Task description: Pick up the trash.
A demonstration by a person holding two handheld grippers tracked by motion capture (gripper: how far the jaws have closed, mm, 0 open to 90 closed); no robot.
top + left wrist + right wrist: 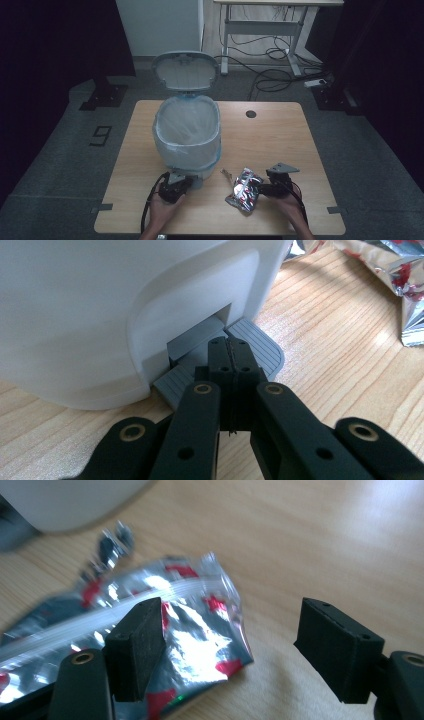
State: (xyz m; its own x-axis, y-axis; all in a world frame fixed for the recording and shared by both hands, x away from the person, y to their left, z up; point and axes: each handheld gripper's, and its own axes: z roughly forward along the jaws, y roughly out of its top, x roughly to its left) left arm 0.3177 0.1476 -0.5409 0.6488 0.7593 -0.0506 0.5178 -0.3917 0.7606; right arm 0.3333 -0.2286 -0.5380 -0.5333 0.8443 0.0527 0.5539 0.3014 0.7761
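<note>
The bin (pixel 186 135) lid is propped by the closed left gripper (pixel 230 357) on its pedal (pixel 255 340); the foil wrapper (pixel 150 625) beside the bin is not yet gripped by the wide-open right gripper (pixel 230 650).

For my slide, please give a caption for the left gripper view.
Shut left claw presses the grey pedal of the white bin.

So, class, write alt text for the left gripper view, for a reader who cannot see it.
The left gripper, its black jaws shut together, presses down on the grey foot pedal at the base of a white pedal bin. The bin stands on a light wooden table, and a crumpled silver and red foil wrapper lies at the upper right.
</note>
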